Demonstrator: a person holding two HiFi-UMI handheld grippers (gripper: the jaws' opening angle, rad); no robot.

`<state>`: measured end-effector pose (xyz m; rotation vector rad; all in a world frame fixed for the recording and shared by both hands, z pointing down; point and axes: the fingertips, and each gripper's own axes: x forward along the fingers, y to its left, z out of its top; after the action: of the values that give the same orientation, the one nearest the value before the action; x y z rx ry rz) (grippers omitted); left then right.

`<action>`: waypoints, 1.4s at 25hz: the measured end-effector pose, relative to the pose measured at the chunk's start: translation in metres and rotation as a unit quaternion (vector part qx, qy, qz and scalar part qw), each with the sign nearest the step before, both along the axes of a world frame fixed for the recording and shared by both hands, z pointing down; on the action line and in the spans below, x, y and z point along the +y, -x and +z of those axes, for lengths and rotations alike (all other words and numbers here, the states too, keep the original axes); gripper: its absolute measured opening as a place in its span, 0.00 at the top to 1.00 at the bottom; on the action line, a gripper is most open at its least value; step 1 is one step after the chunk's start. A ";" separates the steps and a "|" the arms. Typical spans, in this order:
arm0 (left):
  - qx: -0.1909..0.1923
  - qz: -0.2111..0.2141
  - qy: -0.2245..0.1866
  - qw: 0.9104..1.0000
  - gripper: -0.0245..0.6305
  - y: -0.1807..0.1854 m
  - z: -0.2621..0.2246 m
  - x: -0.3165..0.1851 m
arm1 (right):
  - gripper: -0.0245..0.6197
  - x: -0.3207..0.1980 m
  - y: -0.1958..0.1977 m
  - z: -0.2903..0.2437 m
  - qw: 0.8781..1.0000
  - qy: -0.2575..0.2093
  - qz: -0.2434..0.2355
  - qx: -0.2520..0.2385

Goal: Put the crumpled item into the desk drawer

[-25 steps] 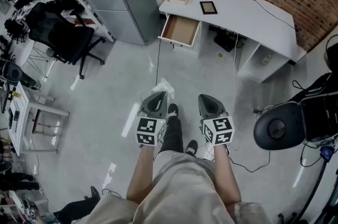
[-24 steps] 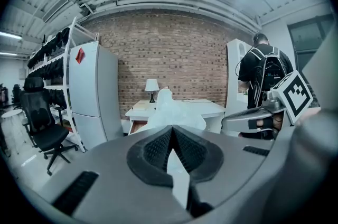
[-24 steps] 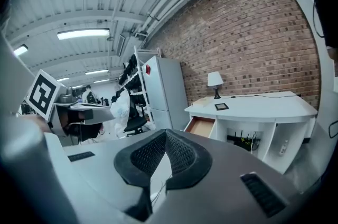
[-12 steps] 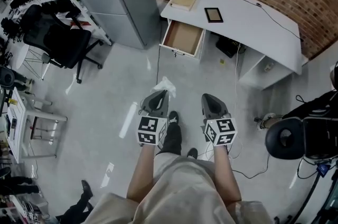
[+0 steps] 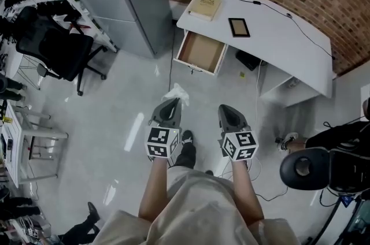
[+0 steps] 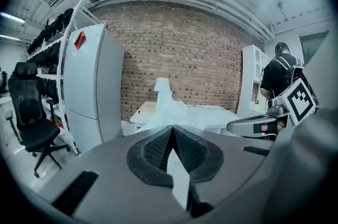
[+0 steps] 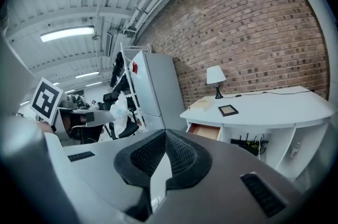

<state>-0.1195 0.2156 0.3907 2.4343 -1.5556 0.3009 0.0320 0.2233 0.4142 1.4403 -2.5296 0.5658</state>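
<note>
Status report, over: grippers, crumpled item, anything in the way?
Left gripper shut on crumpled item. Right gripper shut, empty. Desk drawer open ahead, not yet reached; nothing seen blocking it.

You wear a beige top, dark trousers and black shoes. Left gripper and right gripper: grey tapered shells, each carrying a cube of black-and-white square markers. Black textured pads line your jaws.

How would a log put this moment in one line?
left claw: shut on crumpled item | right claw: shut, empty | drawer: open | item: not in drawer
</note>
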 end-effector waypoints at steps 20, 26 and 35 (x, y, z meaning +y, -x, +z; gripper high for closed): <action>0.015 0.066 0.014 0.998 0.94 0.048 0.015 -0.137 | 0.92 -0.112 0.030 0.011 0.996 0.018 0.090 0.014; 0.030 0.075 0.020 0.997 0.94 0.050 0.021 -0.154 | 0.92 -0.121 0.021 0.018 0.994 0.023 0.109 0.018; 0.031 0.074 0.039 0.996 0.94 0.047 0.036 -0.184 | 0.92 -0.155 0.018 0.038 0.994 0.043 0.097 0.017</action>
<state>-0.1663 0.0313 0.4269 2.4781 -1.3167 0.3028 0.0138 0.0688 0.4517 1.6598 -2.3239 0.6665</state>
